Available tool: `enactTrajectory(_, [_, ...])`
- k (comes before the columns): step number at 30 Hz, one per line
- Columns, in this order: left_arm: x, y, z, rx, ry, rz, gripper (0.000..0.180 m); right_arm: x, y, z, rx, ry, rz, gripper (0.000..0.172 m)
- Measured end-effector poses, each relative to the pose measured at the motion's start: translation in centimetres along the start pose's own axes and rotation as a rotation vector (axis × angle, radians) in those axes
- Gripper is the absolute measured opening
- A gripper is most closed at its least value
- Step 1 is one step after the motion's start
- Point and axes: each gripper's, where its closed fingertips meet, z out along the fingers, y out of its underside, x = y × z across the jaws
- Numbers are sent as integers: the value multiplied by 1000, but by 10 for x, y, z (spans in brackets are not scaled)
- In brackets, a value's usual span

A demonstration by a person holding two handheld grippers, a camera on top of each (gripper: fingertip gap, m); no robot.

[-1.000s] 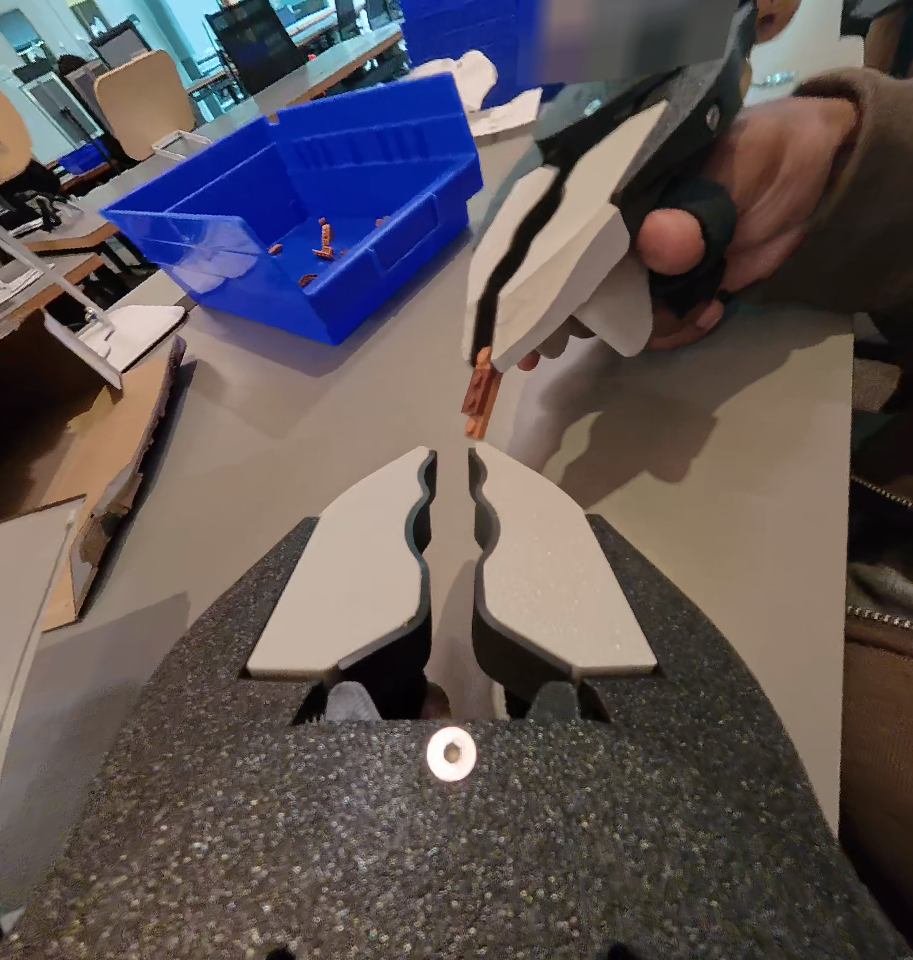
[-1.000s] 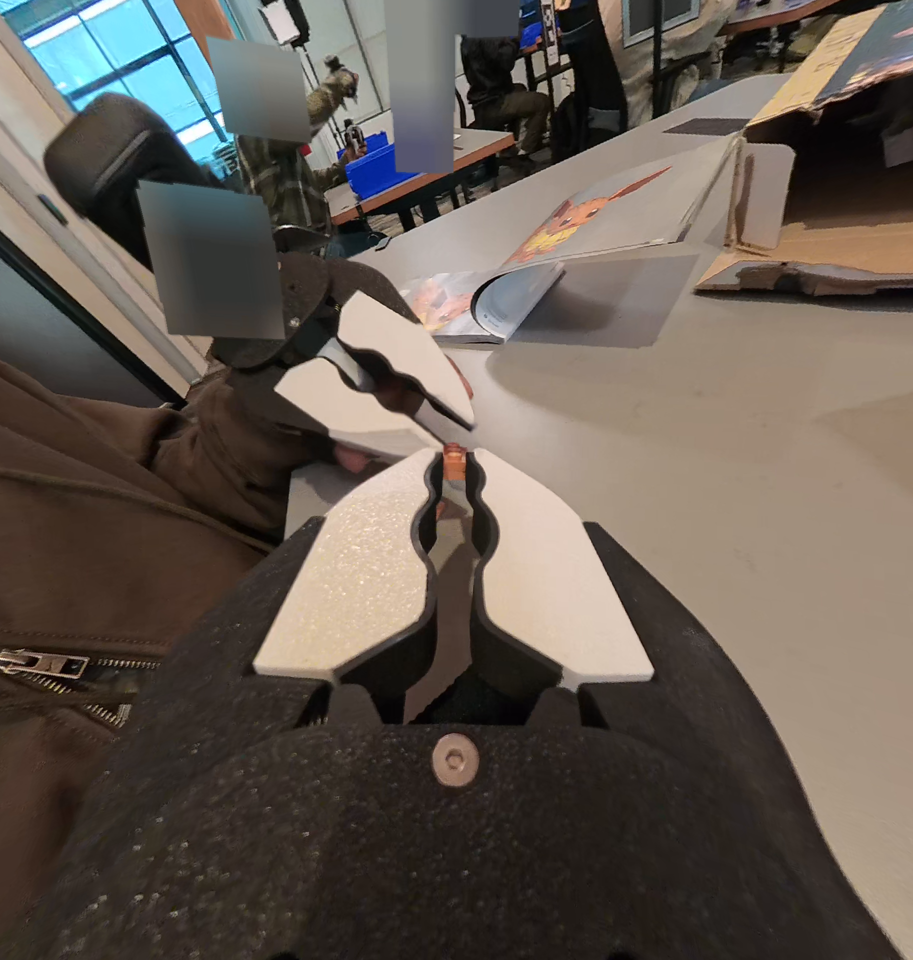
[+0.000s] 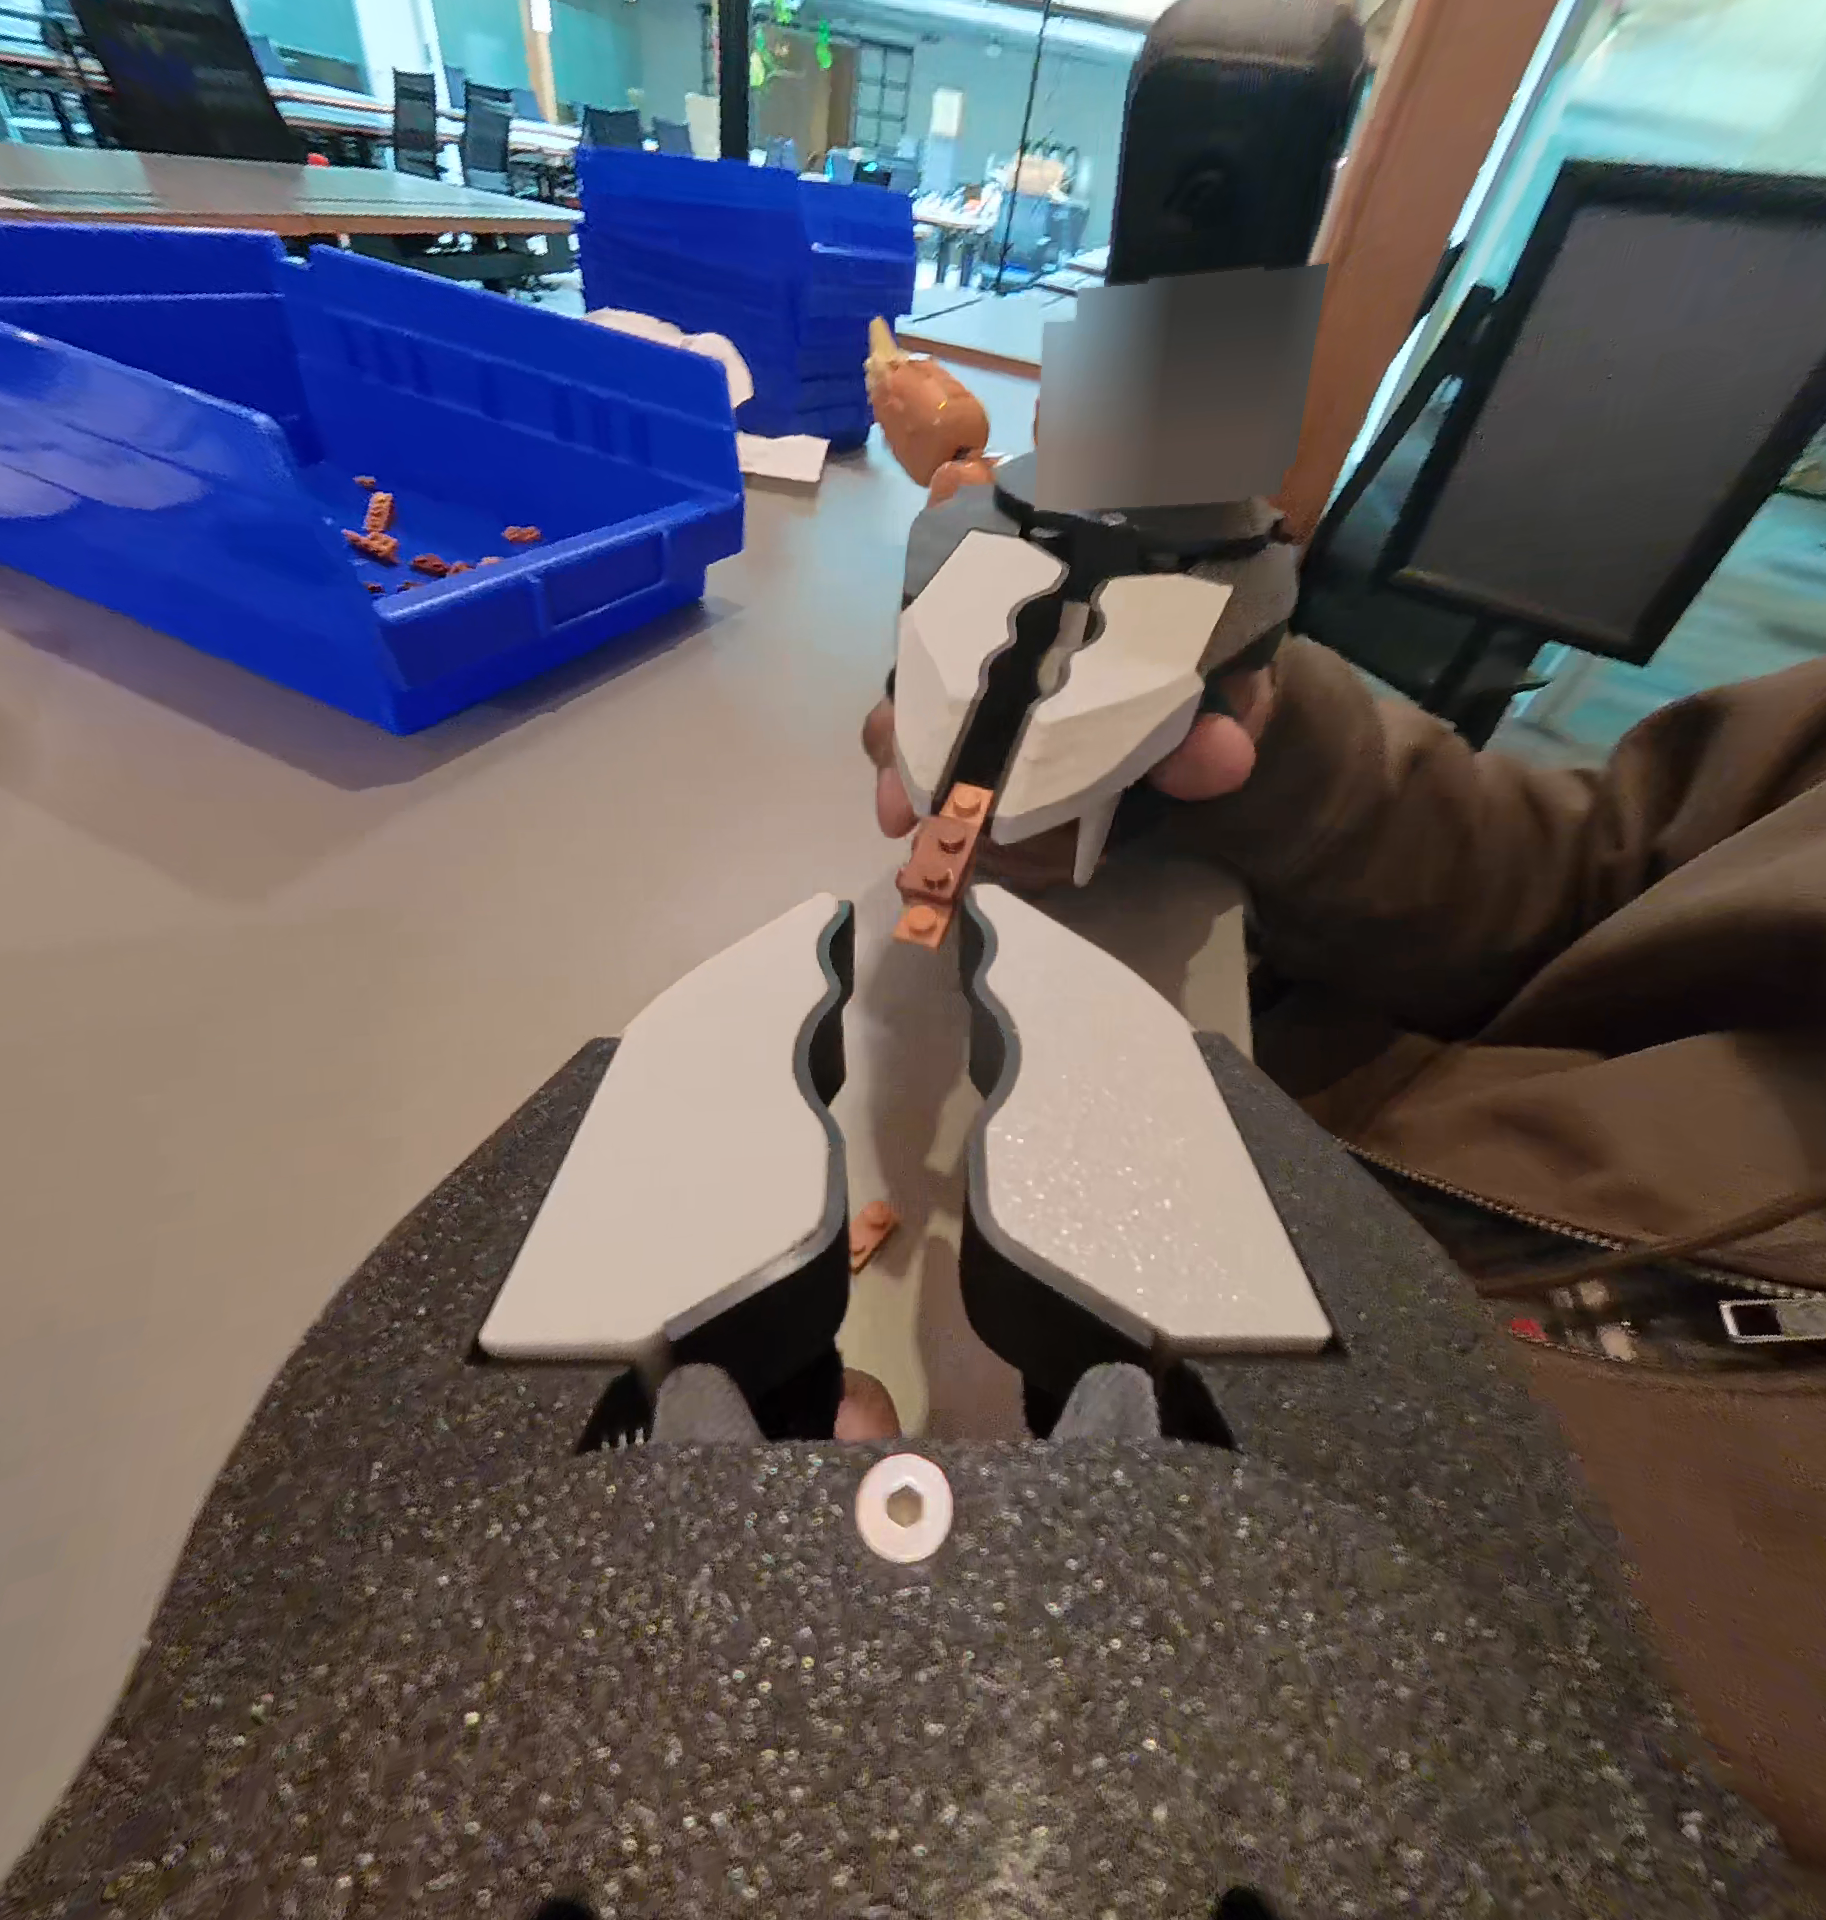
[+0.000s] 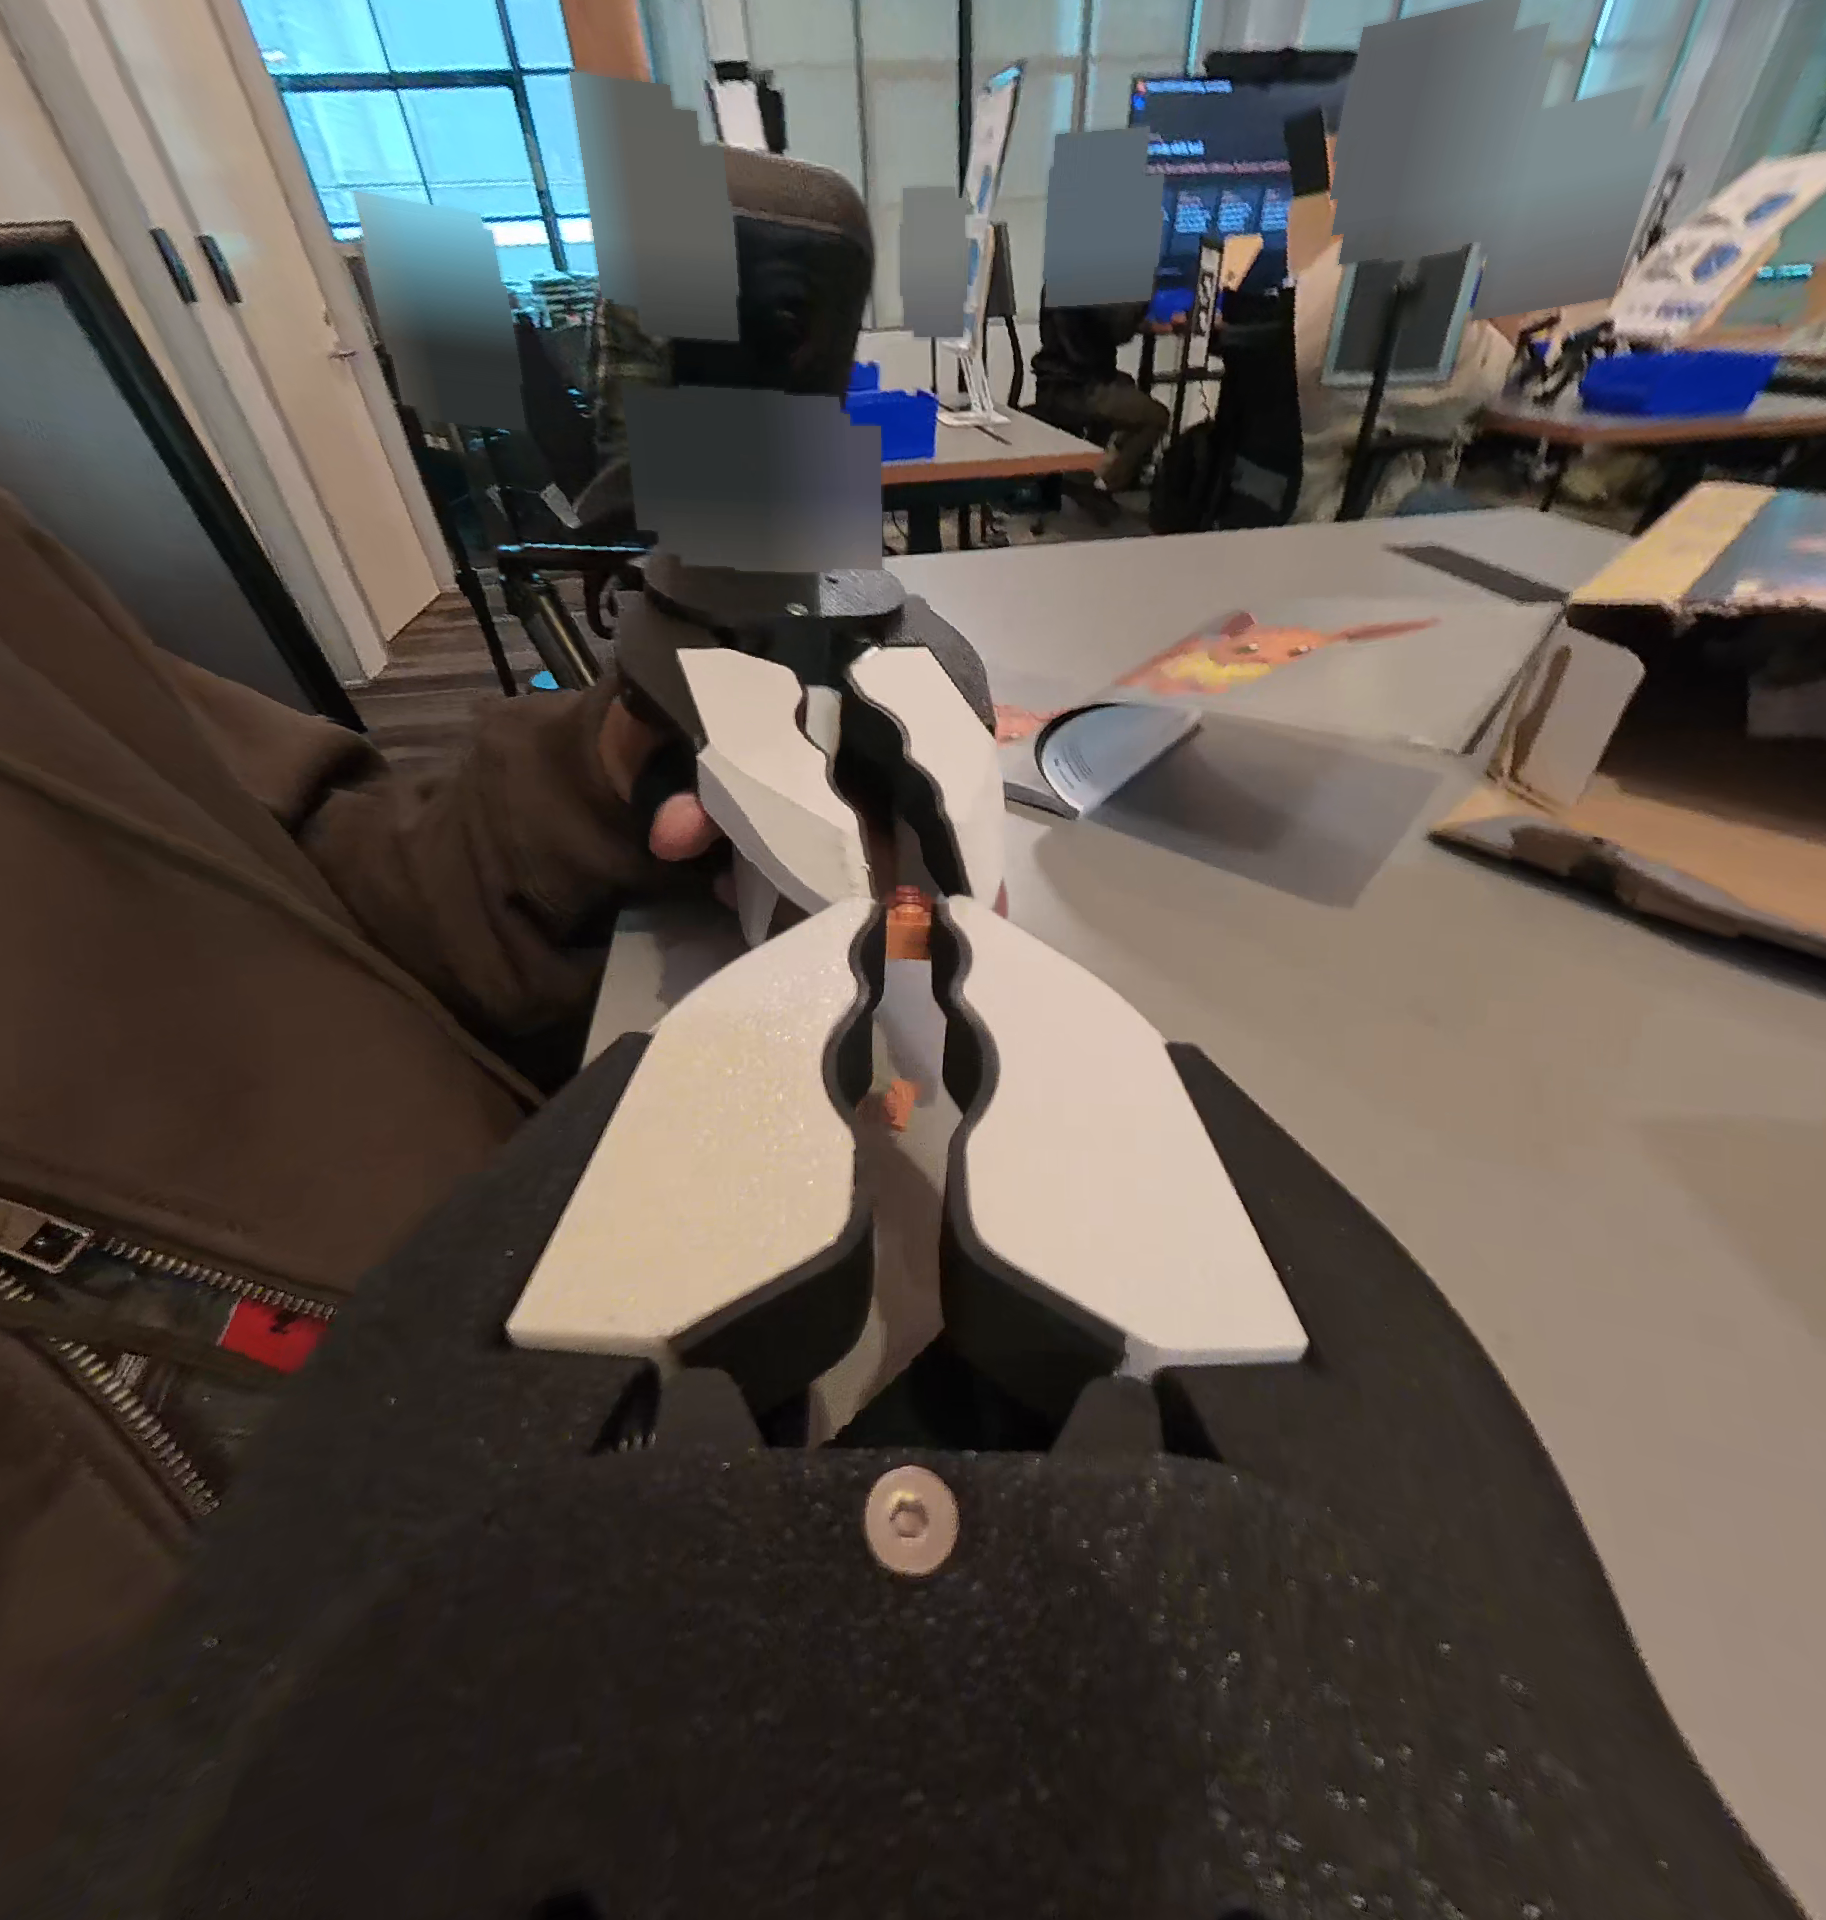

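Blue bin (image 3: 535,613) sitting left of the grippers, holding scattered brown bricks (image 3: 379,540). Left gripper (image 3: 907,914) standing open, gripping nothing. Right gripper (image 4: 907,920) pinching a brown brick strip (image 3: 935,868), its free end reaching between left's tips. Loose brick (image 3: 873,1231) lying below. Torn carton (image 4: 1667,769) sitting far right.

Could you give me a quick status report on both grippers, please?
Right hand-held gripper shut on brick strip. Left hand-held gripper open, strip's tip between its fingertips. Loose brick on table below.
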Motion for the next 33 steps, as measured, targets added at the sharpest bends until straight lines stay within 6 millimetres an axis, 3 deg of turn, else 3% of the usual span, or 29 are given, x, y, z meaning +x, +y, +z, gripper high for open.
enactTrajectory(8, [12, -4, 8, 20, 16, 91, 13, -8, -6, 0, 34, -21, -59, 8])
enactTrajectory(15, [-6, 16, 13, -136, -159, 290, 12, 4, 20, -1, -148, 67, -203, 14])
enactTrajectory(21, [-10, 28, 15, -223, -195, 387, 12, 6, 32, 0, -242, 83, -297, 12])
enactTrajectory(30, [-11, 37, 17, -286, -207, 438, 12, 9, 44, 1, -346, 103, -335, 9])
enactTrajectory(33, [-15, 33, 16, -268, -232, 438, 12, 12, 38, 2, -305, 114, -225, 9])
